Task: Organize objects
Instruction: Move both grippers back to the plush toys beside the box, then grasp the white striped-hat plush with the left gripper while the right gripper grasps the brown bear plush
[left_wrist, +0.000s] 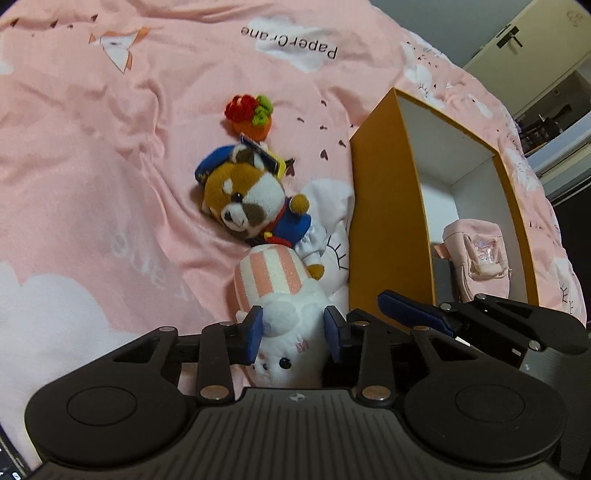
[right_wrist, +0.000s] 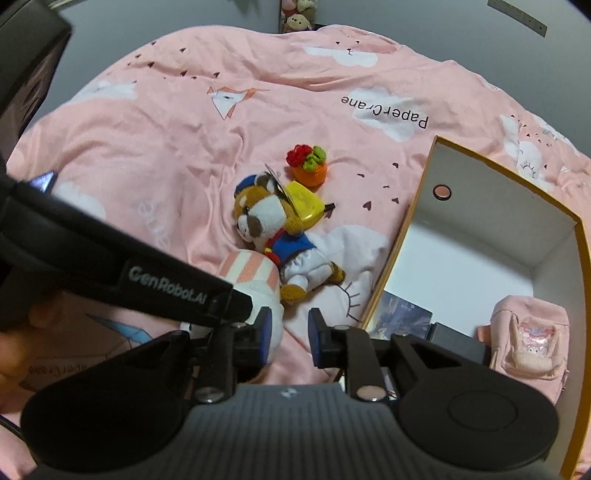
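Note:
A white plush with a pink-striped hat lies on the pink bedsheet, and my left gripper is shut on its body, one blue pad pressing each side. Just beyond it lies a red-panda plush in a blue sailor suit with a yellow tag by its head. Farther off stands a crochet flower pot. My right gripper hovers open over bare sheet beside the white plush, nothing between its pads.
An orange box with a white inside lies open at the right. It holds a small pink pouch and a dark card. The left gripper's black body crosses the right wrist view.

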